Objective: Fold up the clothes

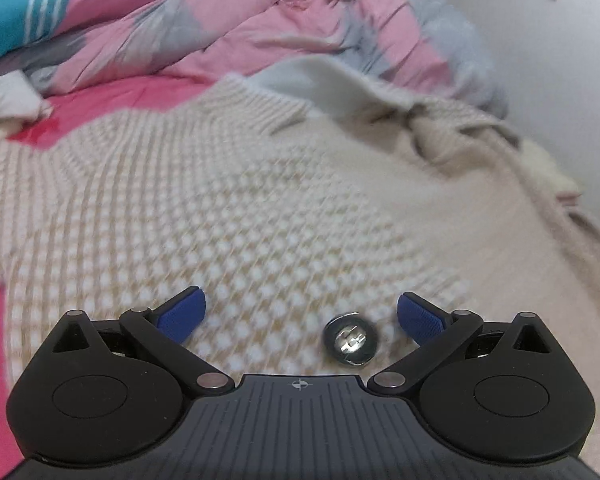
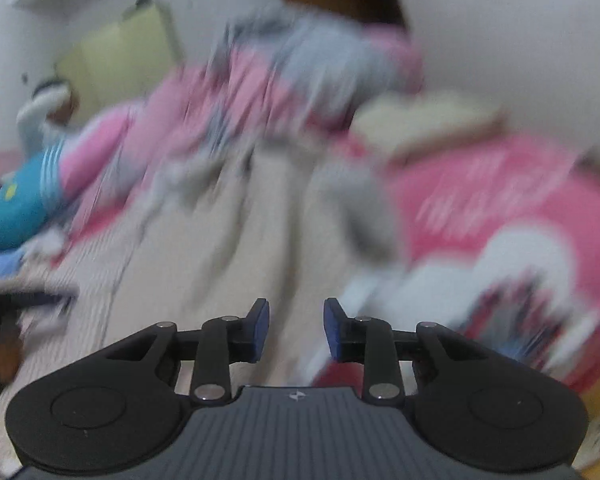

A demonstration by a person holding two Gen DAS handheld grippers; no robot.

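A cream, chunky-knit sweater is spread over the pink bed sheet, its far sleeve bunched towards the wall-side edge of the bed. No finished fold is seen, so most of the folding is judged to remain. The left gripper is held over the knit, fingers wide apart and empty. The right gripper is partly open, nothing pinched. A crumpled pink-and-grey quilt crowds the far edge.
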